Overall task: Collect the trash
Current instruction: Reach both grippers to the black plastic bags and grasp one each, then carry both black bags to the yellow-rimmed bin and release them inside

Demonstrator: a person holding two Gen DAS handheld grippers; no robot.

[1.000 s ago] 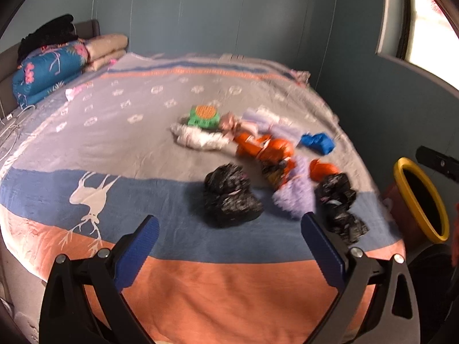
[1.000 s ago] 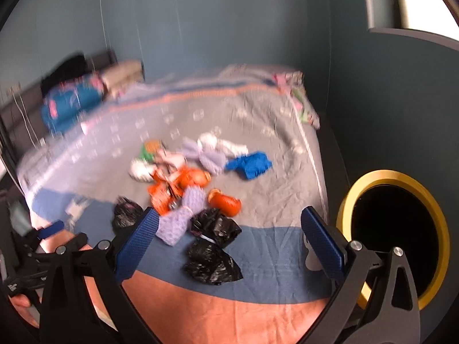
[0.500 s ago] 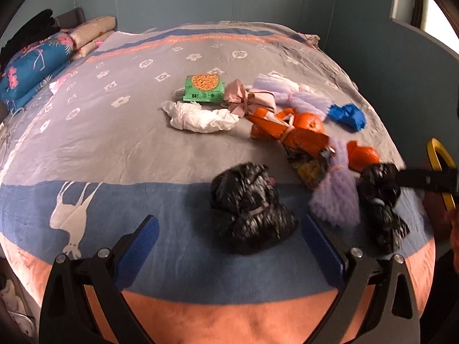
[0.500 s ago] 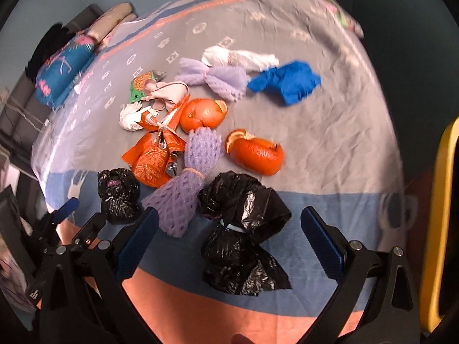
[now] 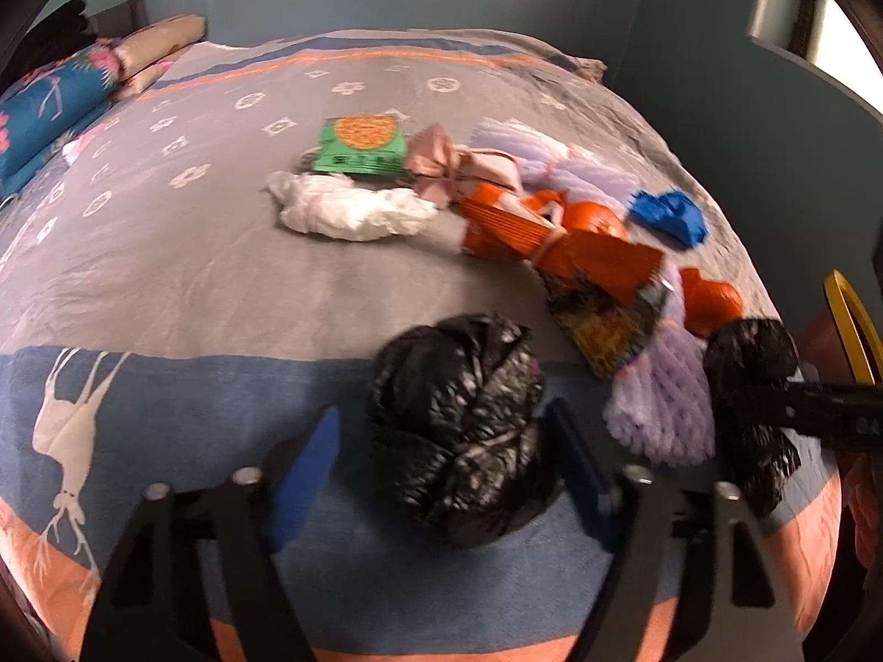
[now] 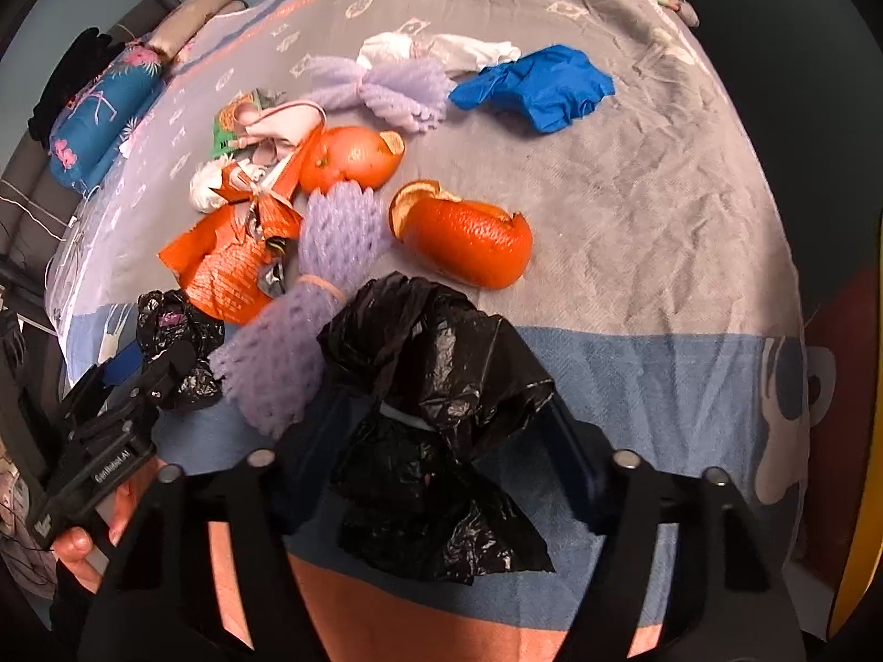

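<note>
Black plastic now sits between the jaws of both tongs, where a second ago each pair hung wide open over the bed; both have dropped close to the blanket (image 5: 165, 287) and their jaws have just been closing; the left tongs (image 5: 441, 458) straddle a crumpled black bag (image 5: 458, 430), whose right side meets the right pad while a sliver of blanket shows beside the left pad, so I judge them still released; the right tongs (image 6: 441, 441) bracket a second, flatter black bag (image 6: 436, 419) tied at its middle with a pale band, and whether their pads already press it I cannot tell; beyond both pairs, away from the person, lie the rest of the scraps: a purple foam net (image 6: 309, 298), two orange peels (image 6: 469, 243), an orange wrapper (image 5: 579, 259), a blue glove (image 6: 541, 85), white tissue (image 5: 353, 212) and a green packet (image 5: 361, 146); a yellow bin rim (image 5: 850, 325) shows to the right of the left tongs; judged from this, two pickups are about to finish together, with most of the litter still to collect.
</note>
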